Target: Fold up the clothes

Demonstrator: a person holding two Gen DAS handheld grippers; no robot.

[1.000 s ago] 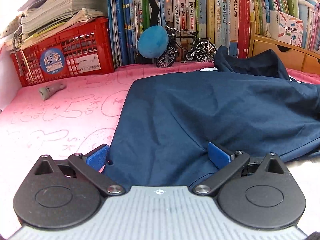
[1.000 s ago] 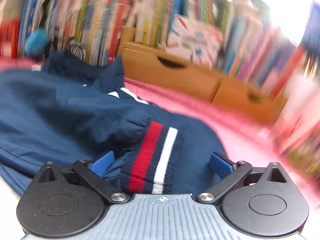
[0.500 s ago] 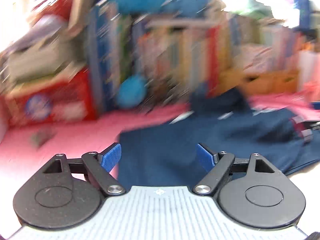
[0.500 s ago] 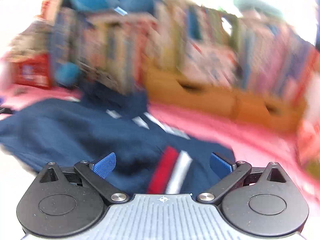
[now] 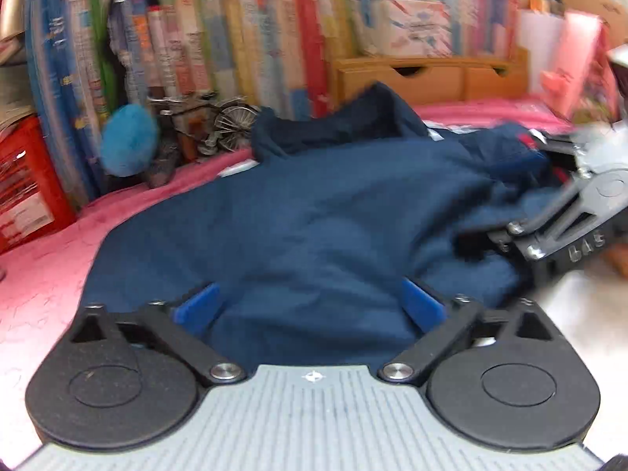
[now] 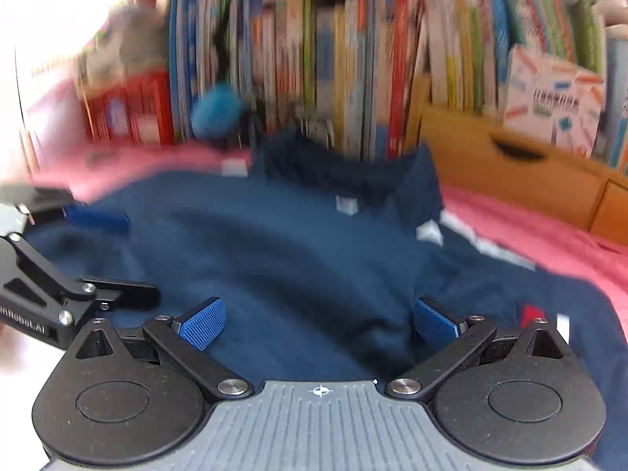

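1. While the navy jacket (image 5: 298,212) lies spread across the pink cover (image 5: 43,274), both grippers hover over its near hem with jaws spread wide and nothing between the pads.
2. Left gripper (image 5: 310,306): pads apart, set over the near left part of the cloth. Right gripper (image 6: 320,322): pads apart, set over the near right part, close beside the left unit.
3. Position of the garment: body flat at centre; collar or hood bunched at the far edge against the books (image 5: 235,39); a striped red-and-white cuff (image 6: 530,314) lies folded onto the right side. This arrangement fits either a sleeve fold in progress or a later stage; the views do not settle which.
4. Handling judgement: the cloth appears soft, limp and light. It will likely sag and drag when lifted, not hold shape. A doubled hem edge or the ribbed cuff should give the firmest hold; a single layer may slip.
5. Edges: the left hem shows clearly against the pink cover. The right edge is blurred.
6. Open room: bare cover on the left and far right. A model bicycle (image 5: 219,125), a blue ball (image 5: 127,145) and a red crate (image 5: 19,180) crowd the far left; wooden drawers (image 6: 510,180) line the far right.
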